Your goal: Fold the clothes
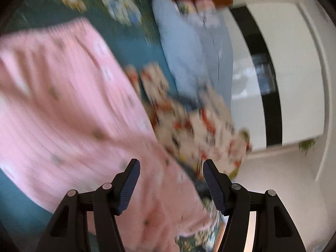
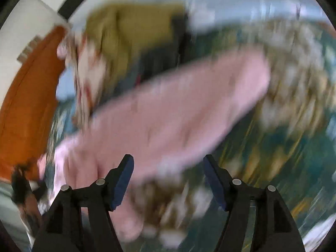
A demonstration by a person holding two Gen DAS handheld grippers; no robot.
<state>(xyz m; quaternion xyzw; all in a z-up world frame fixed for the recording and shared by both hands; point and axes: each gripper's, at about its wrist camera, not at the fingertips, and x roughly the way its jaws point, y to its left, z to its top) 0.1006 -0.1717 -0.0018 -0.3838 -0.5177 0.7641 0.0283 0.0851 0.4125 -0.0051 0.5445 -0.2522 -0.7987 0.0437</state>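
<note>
A pink ribbed garment (image 1: pixel 69 109) with small prints lies spread on a teal patterned bed cover (image 1: pixel 130 42). My left gripper (image 1: pixel 171 166) is open and empty, its fingers above the garment's right edge. The same pink garment (image 2: pixel 168 115) shows in the right wrist view as a long blurred shape. My right gripper (image 2: pixel 168 162) is open and empty just over the garment's near edge. Both views are blurred by motion.
A white garment with red and black prints (image 1: pixel 199 130) lies right of the pink one, with light blue clothes (image 1: pixel 189 48) behind it. An olive garment (image 2: pixel 130 33) and an orange wooden board (image 2: pixel 27 105) lie beyond. A white wall and dark door gap (image 1: pixel 262 73) stand right.
</note>
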